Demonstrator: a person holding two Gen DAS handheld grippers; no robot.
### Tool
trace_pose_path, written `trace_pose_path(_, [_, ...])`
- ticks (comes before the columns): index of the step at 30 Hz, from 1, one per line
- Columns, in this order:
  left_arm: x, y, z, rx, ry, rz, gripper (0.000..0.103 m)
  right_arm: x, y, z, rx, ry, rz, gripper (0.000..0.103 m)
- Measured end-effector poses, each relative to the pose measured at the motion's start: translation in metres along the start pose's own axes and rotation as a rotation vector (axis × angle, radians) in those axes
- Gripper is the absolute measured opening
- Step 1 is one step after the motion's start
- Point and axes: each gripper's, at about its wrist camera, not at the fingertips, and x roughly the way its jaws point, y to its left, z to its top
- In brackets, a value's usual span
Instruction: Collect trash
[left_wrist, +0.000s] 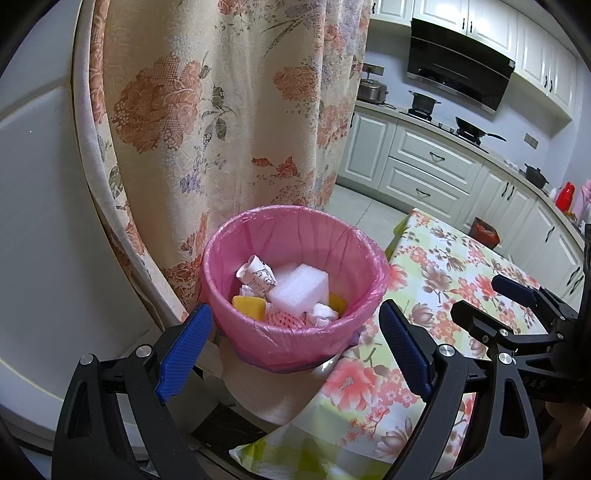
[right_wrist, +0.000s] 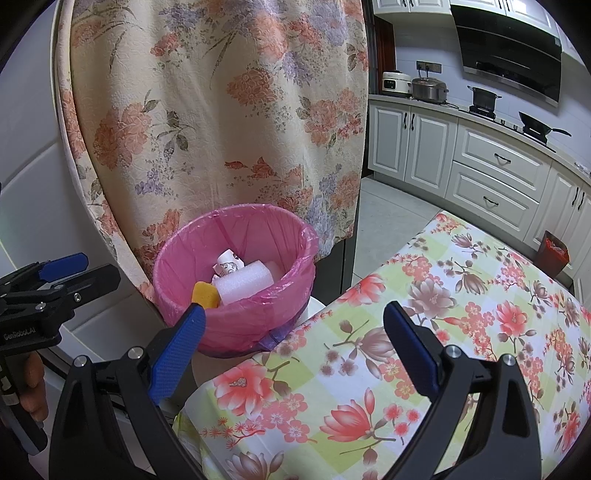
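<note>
At the far left of both views we see a smooth, pale curved panel (left_wrist: 40, 229), and next to it a cream curtain (left_wrist: 221, 110) of crinkled fabric, printed with orange and lilac flowers, hanging in soft vertical folds.

Low in the left wrist view, the left gripper (left_wrist: 295, 343) has its two black arms spread wide, the ribbed blue pads (left_wrist: 183, 345) well apart with nothing between them; they frame the bin from either side without touching it.

Center frame is the round trash bin (left_wrist: 295, 343), lined with a thin, wrinkled, translucent pink bag (left_wrist: 251, 236) folded over its rim. Inside lie the collected pieces: a rolled printed paper (left_wrist: 257, 277), a white block of foam (left_wrist: 300, 288) with a grainy surface, yellow sponge pieces (left_wrist: 249, 306), a pink foam net (left_wrist: 286, 318) and crumpled white tissue (left_wrist: 323, 314). The bin stands just beside the table's near corner.

In the right wrist view, the right gripper (right_wrist: 293, 339) is likewise spread open and empty, one pad in front of the bin's wall, the other over the table (right_wrist: 424, 332), whose glossy cloth carries red and brown blossoms on pale green checks.

At the right, white panelled cabinets (right_wrist: 491, 177) with dark handles run under a black range hood (right_wrist: 509, 48), with metal pots (right_wrist: 428, 90) and a dark pan (right_wrist: 541, 129) on the counter. A small dark bin (right_wrist: 554, 254) with a red liner sits on the tiled floor.
</note>
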Motion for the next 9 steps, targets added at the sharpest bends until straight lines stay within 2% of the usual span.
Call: trace_pose_path(9, [0.0024, -0.0001, -0.0007, -0.001, 0.003, -0.013, 0.085, 0.0007, -0.0021, -0.0008, 0.000, 0.000, 0.001, 0.094])
